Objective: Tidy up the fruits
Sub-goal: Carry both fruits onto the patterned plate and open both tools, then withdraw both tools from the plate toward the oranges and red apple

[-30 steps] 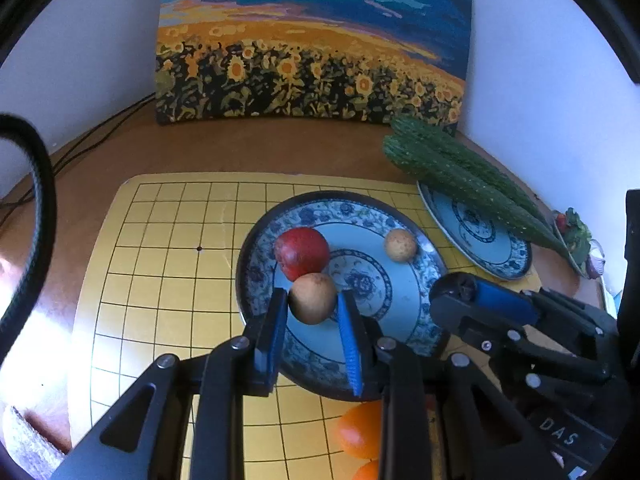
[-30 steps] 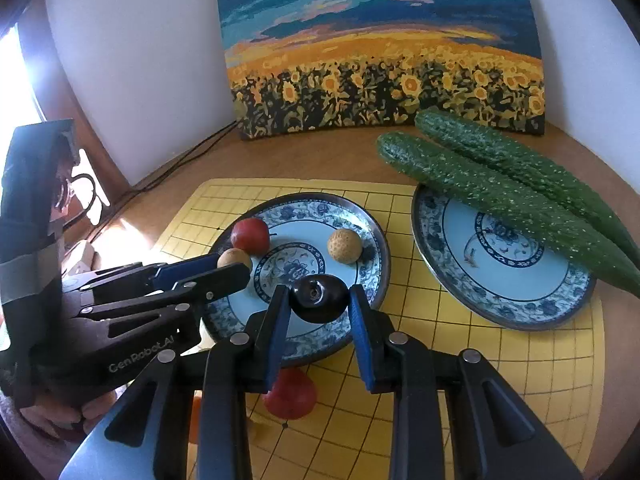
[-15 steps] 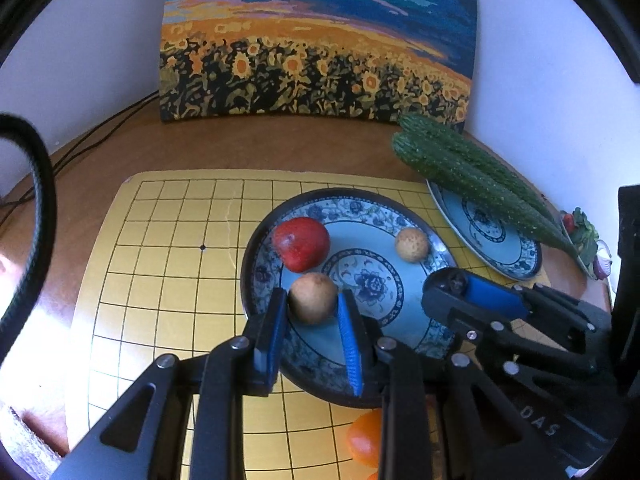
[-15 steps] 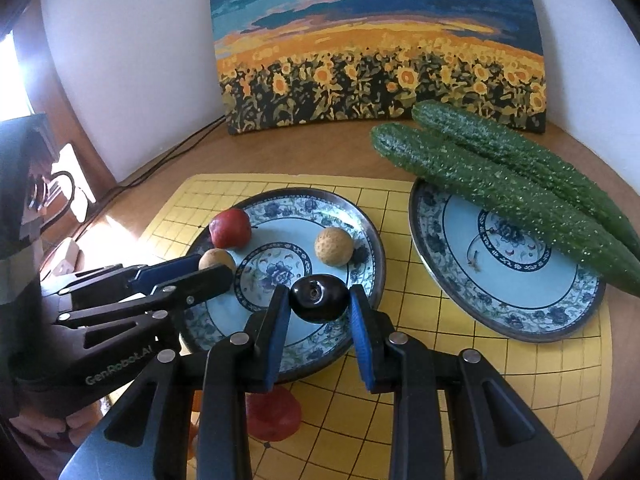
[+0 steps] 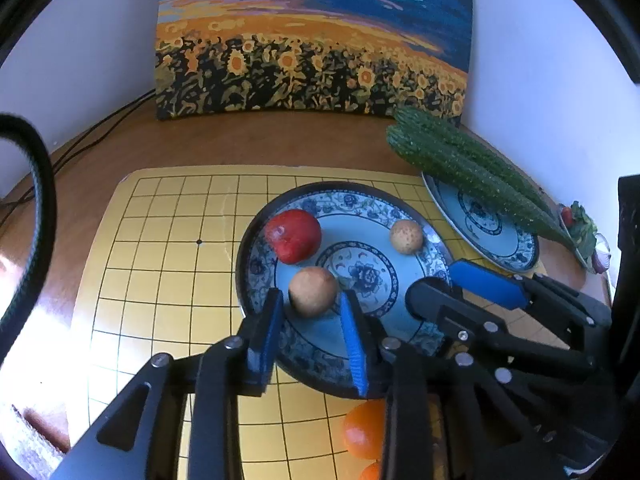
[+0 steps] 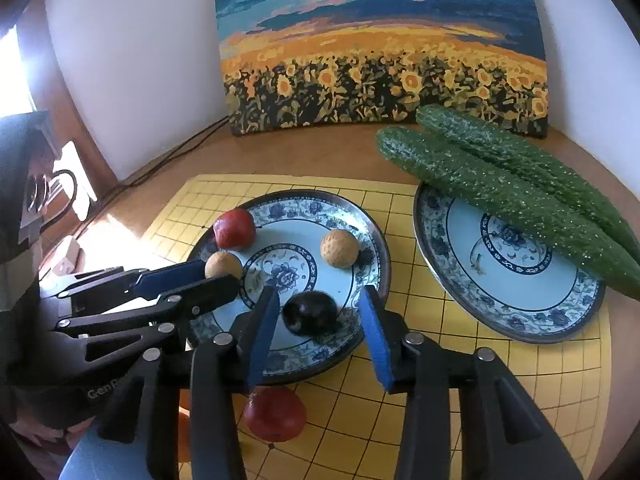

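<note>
A blue-patterned plate (image 5: 280,200) (image 6: 372,240) on the yellow grid mat holds a red fruit (image 5: 294,235) (image 6: 234,229), a tan round fruit (image 5: 406,237) (image 6: 339,248), a brown fruit (image 5: 313,291) (image 6: 222,265) and a dark plum (image 6: 310,312). My left gripper (image 5: 310,322) is open, its pads just apart from the brown fruit's sides. My right gripper (image 6: 318,322) is open around the plum, which lies on the plate. My right gripper also shows in the left wrist view (image 5: 460,288).
A second patterned plate (image 6: 516,312) (image 5: 496,252) at right carries two cucumbers (image 6: 500,192) (image 5: 460,164). A red fruit (image 6: 275,414) and an orange (image 5: 364,428) lie on the mat (image 5: 160,260) in front of the plate. A sunflower painting (image 6: 380,48) leans on the wall.
Both grippers opened. The right one let the plum down onto the plate; the left one released the brown fruit onto the plate.
</note>
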